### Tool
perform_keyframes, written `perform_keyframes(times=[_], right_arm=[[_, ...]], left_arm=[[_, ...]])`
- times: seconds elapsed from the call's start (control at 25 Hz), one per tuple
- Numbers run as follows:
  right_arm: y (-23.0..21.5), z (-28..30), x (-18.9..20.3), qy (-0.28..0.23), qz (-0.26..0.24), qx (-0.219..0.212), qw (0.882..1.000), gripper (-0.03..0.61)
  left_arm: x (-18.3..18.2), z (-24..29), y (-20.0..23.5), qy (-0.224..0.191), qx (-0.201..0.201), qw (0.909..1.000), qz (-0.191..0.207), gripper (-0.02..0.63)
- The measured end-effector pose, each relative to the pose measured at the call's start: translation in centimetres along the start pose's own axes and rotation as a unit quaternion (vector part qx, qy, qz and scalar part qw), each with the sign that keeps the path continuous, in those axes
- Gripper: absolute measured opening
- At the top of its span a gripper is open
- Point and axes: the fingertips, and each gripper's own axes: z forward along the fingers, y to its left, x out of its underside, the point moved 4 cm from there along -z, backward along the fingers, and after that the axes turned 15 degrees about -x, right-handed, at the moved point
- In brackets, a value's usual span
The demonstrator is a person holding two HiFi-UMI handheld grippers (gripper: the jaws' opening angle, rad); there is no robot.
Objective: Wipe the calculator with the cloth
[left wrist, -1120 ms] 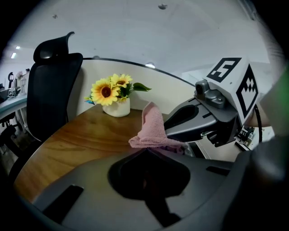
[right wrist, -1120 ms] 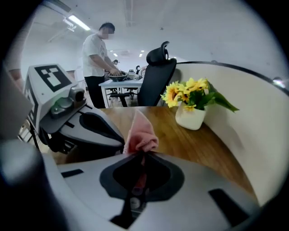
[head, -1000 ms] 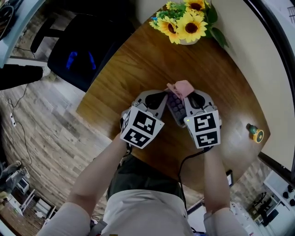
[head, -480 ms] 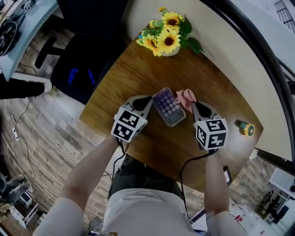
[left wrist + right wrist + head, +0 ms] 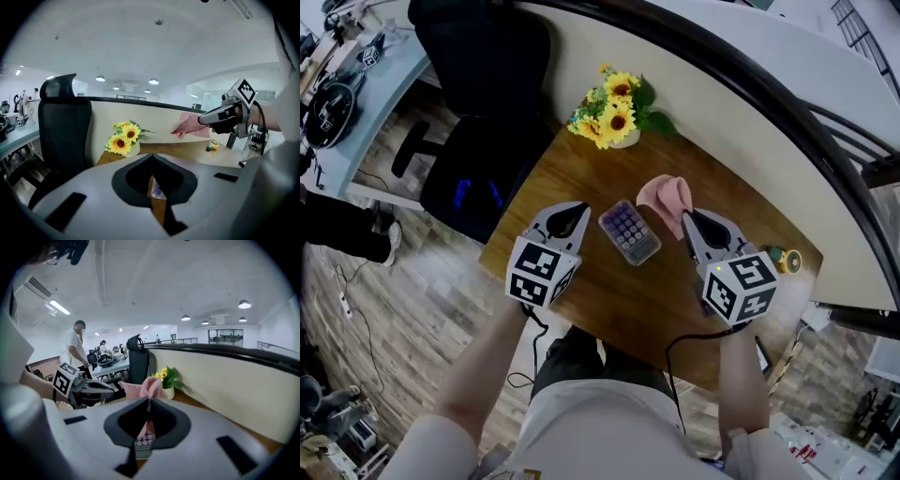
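One wooden table (image 5: pixel 656 300) fills the middle of the head view, with a black office chair (image 5: pixel 483 112) off its far left side and a bunch of sunflowers (image 5: pixel 614 117) at its far corner. The left gripper (image 5: pixel 572 214) sits just left of the calculator, jaws pressed together with nothing between them. The right gripper (image 5: pixel 686 217), on the other side, pinches a pink cloth (image 5: pixel 664 195) at its tips, held up near the calculator's far right corner. The calculator (image 5: pixel 629 232) lies flat, keys up, between the two grippers. A small yellow-green roll (image 5: pixel 783 260) rests near the table's right edge.
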Motion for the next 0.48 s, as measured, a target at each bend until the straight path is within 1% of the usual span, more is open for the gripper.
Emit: perform_keyframes(times=[0.24,0.48], right_arm=[[3.2,-4.8,-6.9,-0.075,-0.043,0.008,0.996,0.015],[6.4,-9.3,-12.2,-0.147,-0.074,0.007,0.986,0.017]], left_arm=[[-7.3,-4.5,0.6,-0.054,-0.018,0.9983,0.015,0.002],[-13.4,-9.0,0.9,-0.114,-0.032,0.9921,0.043,0.002]])
